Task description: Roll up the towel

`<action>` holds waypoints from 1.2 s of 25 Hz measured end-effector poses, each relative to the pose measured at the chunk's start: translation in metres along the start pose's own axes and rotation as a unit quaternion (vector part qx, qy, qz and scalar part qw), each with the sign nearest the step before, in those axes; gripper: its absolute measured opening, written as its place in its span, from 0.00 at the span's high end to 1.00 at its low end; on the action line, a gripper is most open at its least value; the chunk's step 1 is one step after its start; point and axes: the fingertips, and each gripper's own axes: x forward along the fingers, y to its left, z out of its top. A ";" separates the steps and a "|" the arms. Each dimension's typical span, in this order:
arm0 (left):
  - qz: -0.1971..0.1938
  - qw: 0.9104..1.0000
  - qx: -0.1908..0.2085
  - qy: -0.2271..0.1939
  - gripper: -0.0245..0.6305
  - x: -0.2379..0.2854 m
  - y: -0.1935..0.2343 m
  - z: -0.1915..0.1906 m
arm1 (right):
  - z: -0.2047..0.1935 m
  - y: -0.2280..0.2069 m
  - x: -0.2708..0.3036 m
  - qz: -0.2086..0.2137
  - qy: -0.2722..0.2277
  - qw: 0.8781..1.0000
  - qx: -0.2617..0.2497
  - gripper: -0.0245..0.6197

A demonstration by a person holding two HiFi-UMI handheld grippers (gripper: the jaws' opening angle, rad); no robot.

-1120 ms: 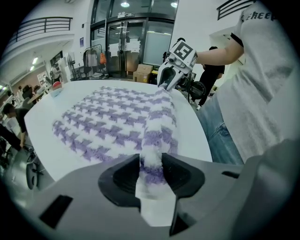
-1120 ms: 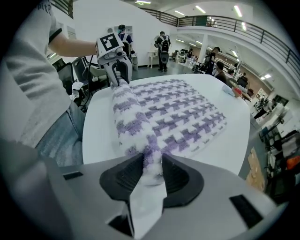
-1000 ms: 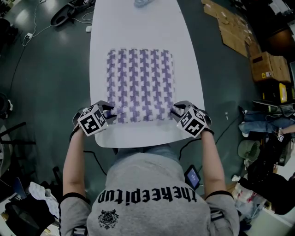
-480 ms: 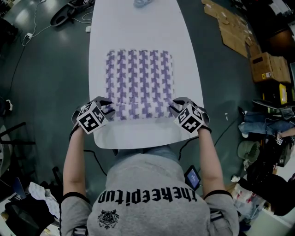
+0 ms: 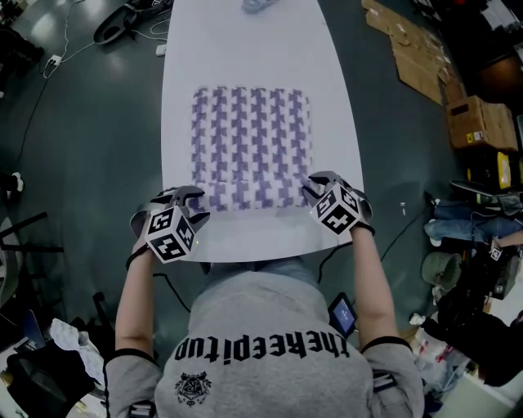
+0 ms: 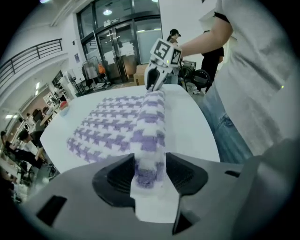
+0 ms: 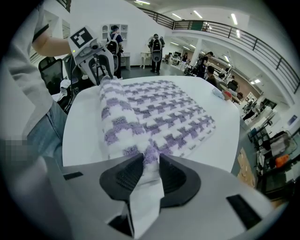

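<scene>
A purple-and-white houndstooth towel (image 5: 249,139) lies flat on the white table (image 5: 245,235), with its near edge rolled into a thick roll (image 5: 253,197). My left gripper (image 5: 193,201) sits at the roll's left end. In the left gripper view its jaws (image 6: 150,161) are opening, and the roll's end (image 6: 149,140) still lies between them. My right gripper (image 5: 314,189) is shut on the roll's right end, with the cloth (image 7: 150,152) pinched between its pads. Each gripper shows in the other's view at the roll's far end: the right gripper (image 6: 153,86) and the left gripper (image 7: 105,75).
A small light-blue thing (image 5: 257,5) lies at the table's far end. Cardboard boxes (image 5: 478,122) stand on the floor to the right, and cables run along the floor at the left. My torso is right at the table's near edge. People stand far off in the hall.
The roll's near edge moved a little away from me. My left gripper then drew back toward me and tilted, and its jaws widened. The right gripper kept its grip.
</scene>
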 end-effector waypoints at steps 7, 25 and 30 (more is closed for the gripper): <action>0.031 0.999 -0.031 0.021 0.65 0.025 -0.002 -0.010 | 0.004 0.001 -0.028 -0.019 -0.034 0.999 0.008 0.80; 0.007 0.999 -0.002 0.038 0.79 0.016 -0.022 -0.012 | -0.024 0.060 -0.028 -0.004 0.020 0.995 -0.096 0.82; -0.053 0.998 0.002 0.032 0.79 0.004 -0.048 -0.015 | -0.028 0.084 -0.041 0.040 0.020 0.997 -0.065 0.82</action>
